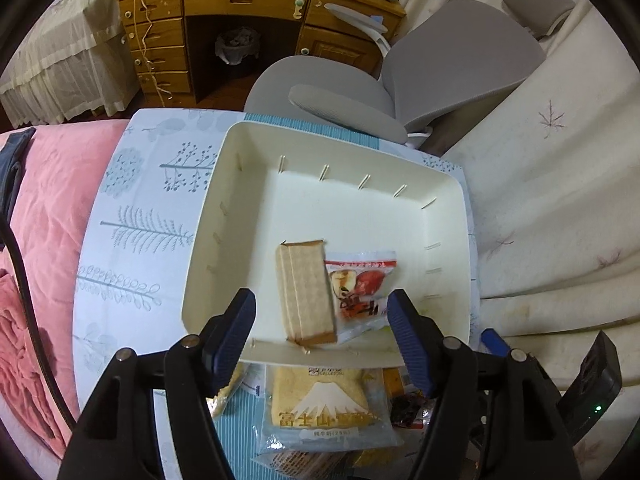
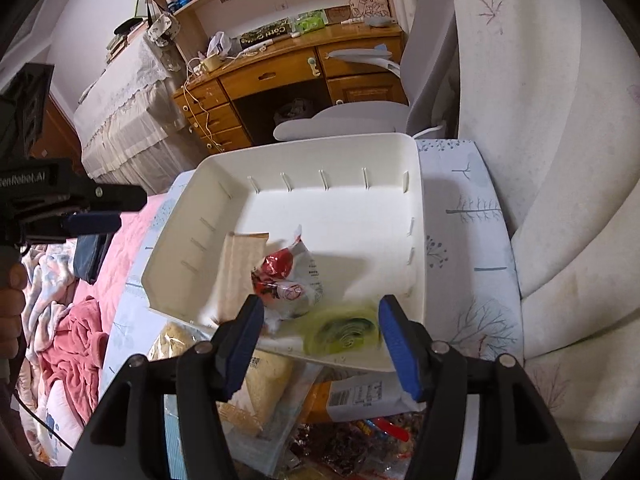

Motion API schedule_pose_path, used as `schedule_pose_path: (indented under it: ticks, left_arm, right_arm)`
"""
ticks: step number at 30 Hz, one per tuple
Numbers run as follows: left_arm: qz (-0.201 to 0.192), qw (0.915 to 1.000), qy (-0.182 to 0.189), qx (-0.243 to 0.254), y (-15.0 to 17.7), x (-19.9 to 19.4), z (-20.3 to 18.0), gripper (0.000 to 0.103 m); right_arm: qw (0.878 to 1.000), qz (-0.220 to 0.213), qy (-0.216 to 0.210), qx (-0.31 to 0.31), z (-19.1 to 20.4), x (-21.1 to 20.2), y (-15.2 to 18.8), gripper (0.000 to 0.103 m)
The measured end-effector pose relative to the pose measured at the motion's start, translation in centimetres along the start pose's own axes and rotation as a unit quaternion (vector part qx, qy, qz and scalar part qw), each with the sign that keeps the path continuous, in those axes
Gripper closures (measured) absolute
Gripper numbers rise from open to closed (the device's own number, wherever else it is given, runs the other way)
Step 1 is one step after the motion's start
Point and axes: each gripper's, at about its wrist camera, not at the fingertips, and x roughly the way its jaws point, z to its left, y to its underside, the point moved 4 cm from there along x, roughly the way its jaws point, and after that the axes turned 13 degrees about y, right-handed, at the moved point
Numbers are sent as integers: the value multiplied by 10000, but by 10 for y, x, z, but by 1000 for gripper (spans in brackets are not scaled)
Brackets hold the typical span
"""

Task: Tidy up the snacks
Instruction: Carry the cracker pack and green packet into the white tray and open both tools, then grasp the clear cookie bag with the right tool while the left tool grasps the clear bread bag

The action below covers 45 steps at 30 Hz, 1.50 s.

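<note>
A white plastic bin (image 1: 248, 184) (image 2: 416, 200) stands on a patterned cloth. In it lie a tan wafer pack (image 1: 306, 292) (image 2: 240, 272) and a red-and-white apple snack packet (image 1: 360, 284) (image 2: 286, 280). A blurred green packet (image 2: 344, 330) is in the bin's near corner, between my right gripper's fingers. My left gripper (image 1: 322, 344) is open above the bin's near rim, empty. My right gripper (image 2: 320, 344) is open above the near rim. A heap of snacks lies in front of the bin, with a Mount Fuji cake pack (image 1: 320, 408) and a yellow cracker pack (image 2: 260, 388).
A grey office chair (image 1: 440, 60) and a wooden desk (image 1: 240, 8) stand beyond the bin. A pink blanket (image 1: 52, 208) lies left and white bedding (image 1: 560, 200) right. The left gripper's body (image 2: 60, 200) shows at the left in the right wrist view.
</note>
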Motion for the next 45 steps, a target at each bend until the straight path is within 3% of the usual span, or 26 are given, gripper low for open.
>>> schedule_pose_path:
  ticks: [7,18,21,33,45]
  left_arm:
    - [77,9999,-62,36,14,-12,3,36]
    - [134,9987,233,423,53,-48,3,34]
    - [187,9978,275,573,69,-58,6,33]
    - [558,9921,473,1017,132,-71,19,26]
    - [958,9794,420,1726,184,-58,25,19]
  right_arm:
    - [9999,-25,12,169,0,-11,3,34]
    - [9956,-30,81,931,-4,-43,25,27]
    - [9933,-26,197,1141,-3,-53,37,22]
    - [9808,340,254,1901,9,-77,104,22]
    - [9564,1028,240,2724,17,-71,168,21]
